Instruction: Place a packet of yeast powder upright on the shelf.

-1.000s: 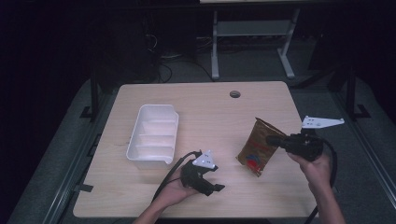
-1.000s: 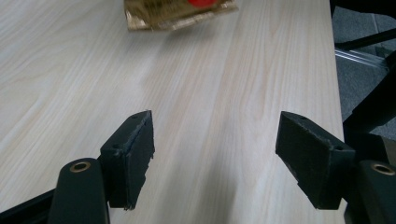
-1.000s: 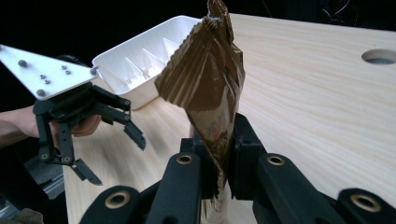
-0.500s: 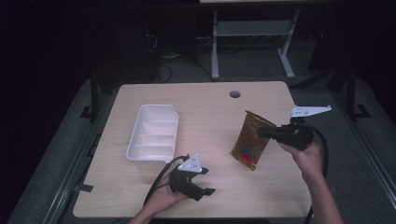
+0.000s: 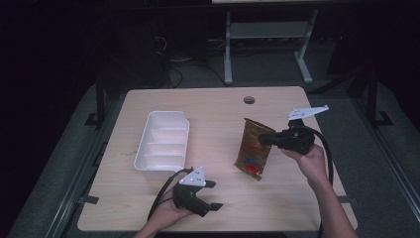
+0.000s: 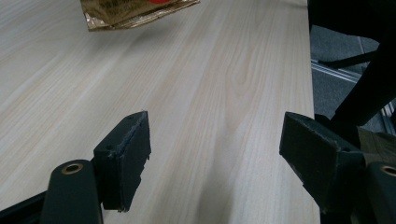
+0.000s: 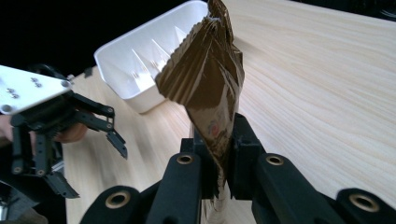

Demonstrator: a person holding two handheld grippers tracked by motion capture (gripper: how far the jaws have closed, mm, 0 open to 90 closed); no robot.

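Note:
A brown-gold snack bag (image 5: 254,148) with a red patch hangs above the table's right half, clamped at one edge by my right gripper (image 5: 267,139). In the right gripper view the jaws are shut on the crumpled bag (image 7: 208,88). A white divided tray (image 5: 163,140) stands left of centre, also seen as the tray (image 7: 144,56) beyond the bag. My left gripper (image 5: 212,195) rests low near the front edge, jaws wide open with nothing between them. Its own view shows bare wood between the fingers (image 6: 123,158) and the bag's bottom edge (image 6: 130,11) far ahead.
The wooden table (image 5: 213,109) has a round cable hole (image 5: 249,100) near its far edge. A metal frame (image 5: 267,37) stands on the dark floor behind. The table's right edge drops off close to the left gripper's right finger (image 6: 322,163).
My right gripper has carried the bag leftward and lifted it more upright. My left gripper has slid back toward the front edge and a little left.

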